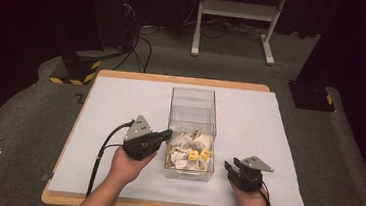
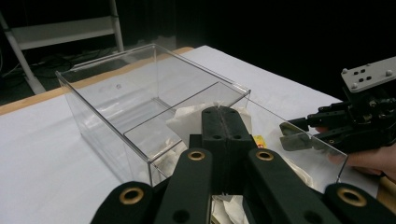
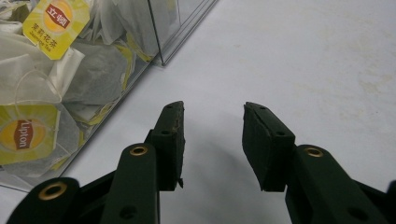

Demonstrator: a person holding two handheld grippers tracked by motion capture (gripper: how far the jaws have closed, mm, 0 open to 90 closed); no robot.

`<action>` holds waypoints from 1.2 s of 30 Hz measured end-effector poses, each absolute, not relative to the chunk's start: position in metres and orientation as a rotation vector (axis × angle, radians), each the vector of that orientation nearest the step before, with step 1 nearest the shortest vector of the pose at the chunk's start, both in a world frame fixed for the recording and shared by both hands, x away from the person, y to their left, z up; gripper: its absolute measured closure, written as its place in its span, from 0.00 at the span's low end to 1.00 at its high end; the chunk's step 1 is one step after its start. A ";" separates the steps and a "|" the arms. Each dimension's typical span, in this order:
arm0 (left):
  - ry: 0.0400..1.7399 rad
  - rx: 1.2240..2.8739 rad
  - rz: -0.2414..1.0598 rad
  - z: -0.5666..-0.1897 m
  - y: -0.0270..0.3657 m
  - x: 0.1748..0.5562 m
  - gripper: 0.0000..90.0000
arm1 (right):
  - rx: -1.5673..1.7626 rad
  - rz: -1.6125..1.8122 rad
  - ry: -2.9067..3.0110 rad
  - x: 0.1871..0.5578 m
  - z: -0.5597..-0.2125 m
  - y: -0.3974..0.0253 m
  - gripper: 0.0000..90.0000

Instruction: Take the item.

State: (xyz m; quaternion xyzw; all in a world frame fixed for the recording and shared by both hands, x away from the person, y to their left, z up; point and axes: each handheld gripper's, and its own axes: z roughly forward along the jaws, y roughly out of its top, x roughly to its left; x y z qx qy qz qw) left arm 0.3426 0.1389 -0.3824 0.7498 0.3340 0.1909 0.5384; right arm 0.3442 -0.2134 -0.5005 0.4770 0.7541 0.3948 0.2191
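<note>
Your left gripper (image 1: 167, 135) sits left of centre in the high view, angled toward the upper right, its jaws pressed flat together (no gap shows between them in the left gripper view). Your right gripper (image 1: 231, 165) rests low at the lower right, jaws spread apart, pointing toward the upper left.

Grey carpet floor (image 1: 346, 162); white metal frame (image 1: 239, 10) against dark backdrop
</note>
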 end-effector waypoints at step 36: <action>0.840 1.701 0.498 -0.371 0.174 0.344 1.00 | 1.303 1.086 2.092 0.344 -0.501 -0.213 0.66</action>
